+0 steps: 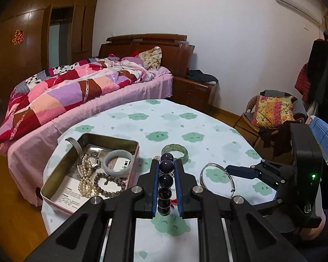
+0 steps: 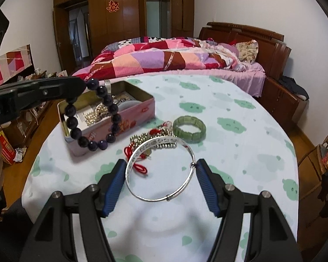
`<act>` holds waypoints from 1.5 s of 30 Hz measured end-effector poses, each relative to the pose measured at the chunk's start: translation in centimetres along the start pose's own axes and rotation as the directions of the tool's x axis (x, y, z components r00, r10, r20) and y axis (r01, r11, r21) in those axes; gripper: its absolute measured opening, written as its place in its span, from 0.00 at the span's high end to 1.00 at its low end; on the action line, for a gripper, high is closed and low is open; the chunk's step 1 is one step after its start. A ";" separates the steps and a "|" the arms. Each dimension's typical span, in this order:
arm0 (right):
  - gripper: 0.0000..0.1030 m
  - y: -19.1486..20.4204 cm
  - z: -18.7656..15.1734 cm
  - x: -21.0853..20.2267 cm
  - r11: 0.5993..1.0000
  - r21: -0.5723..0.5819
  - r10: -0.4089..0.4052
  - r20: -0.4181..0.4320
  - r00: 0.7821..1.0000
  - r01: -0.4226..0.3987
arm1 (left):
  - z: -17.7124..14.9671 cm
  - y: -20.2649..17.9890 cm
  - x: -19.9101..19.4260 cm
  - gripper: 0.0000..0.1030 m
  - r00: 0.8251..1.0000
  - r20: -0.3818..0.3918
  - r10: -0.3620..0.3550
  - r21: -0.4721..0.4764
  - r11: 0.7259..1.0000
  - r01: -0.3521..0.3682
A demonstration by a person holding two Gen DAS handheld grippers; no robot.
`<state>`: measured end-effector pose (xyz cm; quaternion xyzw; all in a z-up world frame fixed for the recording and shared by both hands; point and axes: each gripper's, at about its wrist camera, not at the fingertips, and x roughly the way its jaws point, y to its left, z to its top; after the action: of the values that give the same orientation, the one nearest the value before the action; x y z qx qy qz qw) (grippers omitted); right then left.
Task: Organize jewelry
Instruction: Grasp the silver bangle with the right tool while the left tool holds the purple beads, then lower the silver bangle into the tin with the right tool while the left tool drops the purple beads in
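Observation:
My left gripper [image 1: 166, 168] is shut on a dark purple bead bracelet [image 1: 165, 183] and holds it above the table, right of the open tin box [image 1: 54, 181]. From the right wrist view the bracelet [image 2: 94, 120] hangs from the left gripper [image 2: 83, 87] in front of the tin [image 2: 120, 124]. The tin holds pearls [image 1: 85, 174], a watch, a pale bangle [image 1: 118, 162] and a brown bead bracelet. My right gripper [image 2: 160, 170] is shut on a silver bangle [image 2: 159, 170], pads touching its sides, low over the cloth. A green bracelet [image 2: 189, 128] and a red-cord and silver-bead pile [image 2: 150, 139] lie on the table.
The round table [image 2: 240, 131] has a white cloth with green clouds. A bed with a patchwork quilt [image 2: 164, 59] stands behind it. A wicker chair with a cushion [image 1: 271, 111] is at the right. The right gripper [image 1: 247, 171] sits close to my left one.

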<state>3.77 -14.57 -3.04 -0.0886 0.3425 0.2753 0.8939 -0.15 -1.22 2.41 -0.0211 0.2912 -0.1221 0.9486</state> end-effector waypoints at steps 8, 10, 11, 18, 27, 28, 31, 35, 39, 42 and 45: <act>0.34 0.4 1.7 0.3 1.000 -0.022 -0.001 0.037 0.999 0.001 | 1.3 0.9 -0.9 0.88 0.999 0.037 0.029 0.019 0.999 -0.030; 0.34 0.7 2.2 0.2 1.000 -0.030 0.002 0.045 0.999 -0.001 | 1.7 1.5 -1.3 0.88 0.998 0.050 0.039 0.017 0.999 -0.040; 0.34 0.9 2.5 0.3 0.999 -0.036 0.004 0.050 0.999 -0.002 | 1.8 1.9 -1.5 0.88 0.997 0.057 0.048 0.015 0.999 -0.049; 0.34 2.6 4.9 1.0 0.996 -0.085 0.037 0.083 0.996 -0.030 | 2.5 4.8 -1.9 0.88 0.992 0.072 0.101 -0.036 0.994 -0.099; 0.35 4.3 6.6 2.3 0.992 -0.108 0.076 0.101 0.992 -0.065 | 2.7 7.7 -1.6 0.88 0.986 0.054 0.155 -0.074 0.986 -0.151; 0.34 4.4 6.8 2.5 0.992 -0.107 0.082 0.100 0.992 -0.071 | 2.7 8.0 -1.5 0.88 0.986 0.053 0.160 -0.080 0.985 -0.155; 0.35 5.1 7.4 3.0 0.990 -0.124 0.085 0.101 0.991 -0.072 | 2.7 8.8 -1.6 0.88 0.983 0.055 0.174 -0.095 0.981 -0.168; 0.34 6.1 8.2 3.7 0.987 -0.140 0.096 0.100 0.990 -0.082 | 2.8 9.7 -1.7 0.88 0.981 0.058 0.185 -0.109 0.978 -0.178; 0.34 7.0 8.8 5.1 0.984 -0.145 0.112 0.078 0.991 -0.100 | 2.5 11.0 -0.9 0.88 0.977 0.035 0.211 -0.127 0.971 -0.205; 0.34 7.7 8.8 6.2 0.981 -0.159 0.120 0.056 0.991 -0.110 | 2.1 11.8 -0.2 0.88 0.977 0.013 0.211 -0.140 0.968 -0.207; 0.34 8.4 8.6 7.2 0.978 -0.168 0.129 0.031 0.991 -0.122 | 1.6 12.3 0.6 0.88 0.976 -0.015 0.216 -0.145 0.966 -0.216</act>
<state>8.36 -1.47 -1.14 -0.1352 0.3048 0.3605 0.8711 3.93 10.49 2.05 -0.0587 0.2996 0.0036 0.9522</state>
